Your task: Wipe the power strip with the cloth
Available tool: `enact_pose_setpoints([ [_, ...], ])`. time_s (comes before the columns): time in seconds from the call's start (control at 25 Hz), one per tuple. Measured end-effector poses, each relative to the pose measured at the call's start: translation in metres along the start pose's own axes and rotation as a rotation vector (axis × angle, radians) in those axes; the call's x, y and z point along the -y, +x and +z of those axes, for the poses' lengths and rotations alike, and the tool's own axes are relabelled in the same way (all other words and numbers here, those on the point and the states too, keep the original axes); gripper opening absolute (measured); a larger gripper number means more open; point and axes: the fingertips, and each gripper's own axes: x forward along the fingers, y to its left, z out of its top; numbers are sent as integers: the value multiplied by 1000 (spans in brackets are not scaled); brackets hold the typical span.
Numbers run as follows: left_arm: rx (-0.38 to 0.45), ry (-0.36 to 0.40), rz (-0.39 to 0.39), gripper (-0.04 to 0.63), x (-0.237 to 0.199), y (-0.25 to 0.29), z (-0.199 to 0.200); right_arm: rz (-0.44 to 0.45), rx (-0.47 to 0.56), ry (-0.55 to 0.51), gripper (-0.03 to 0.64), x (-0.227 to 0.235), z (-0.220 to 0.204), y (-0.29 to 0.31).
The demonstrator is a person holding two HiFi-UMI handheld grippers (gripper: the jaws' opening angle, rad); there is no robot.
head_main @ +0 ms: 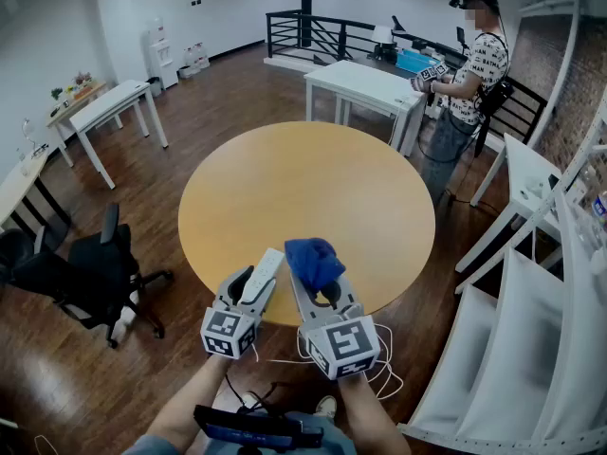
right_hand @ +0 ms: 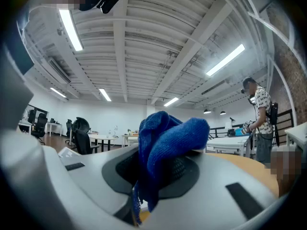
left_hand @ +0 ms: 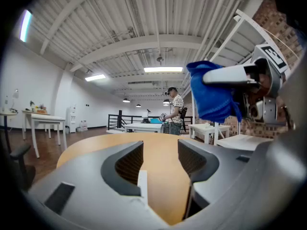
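Note:
The white power strip (head_main: 266, 271) lies at the near edge of the round wooden table (head_main: 303, 183), right beside my left gripper (head_main: 252, 277). Its white cable (head_main: 384, 375) hangs in loops below the table edge. In the left gripper view my left gripper (left_hand: 160, 156) has its jaws apart. Only bare tabletop and a thin white sliver (left_hand: 142, 182) show between them, so I cannot tell whether they touch the strip. My right gripper (head_main: 321, 275) is shut on a bunched blue cloth (head_main: 314, 260), (right_hand: 168, 140), which bulges over its jaws above the table edge. The cloth (left_hand: 211, 96) also shows at the upper right of the left gripper view.
A person (head_main: 474, 69) stands by a white table (head_main: 365, 85) beyond the round table. A black office chair (head_main: 85, 275) is on the floor at the left, white tables (head_main: 109, 107) are further left, and white shelving (head_main: 531, 330) is close on the right.

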Motion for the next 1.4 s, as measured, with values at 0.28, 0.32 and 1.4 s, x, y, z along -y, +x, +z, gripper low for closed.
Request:
enact_pose_setpoints([
  [0.28, -168, -41, 51, 313, -38, 15, -90, -6, -5, -1, 67, 2, -6, -1],
  [0.32, -184, -50, 69, 313, -42, 15, -99, -7, -9, -1, 67, 3, -8, -1],
  [1.4, -433, -17, 209, 305, -70, 24, -175, -8, -73, 30, 67, 13, -33, 10],
])
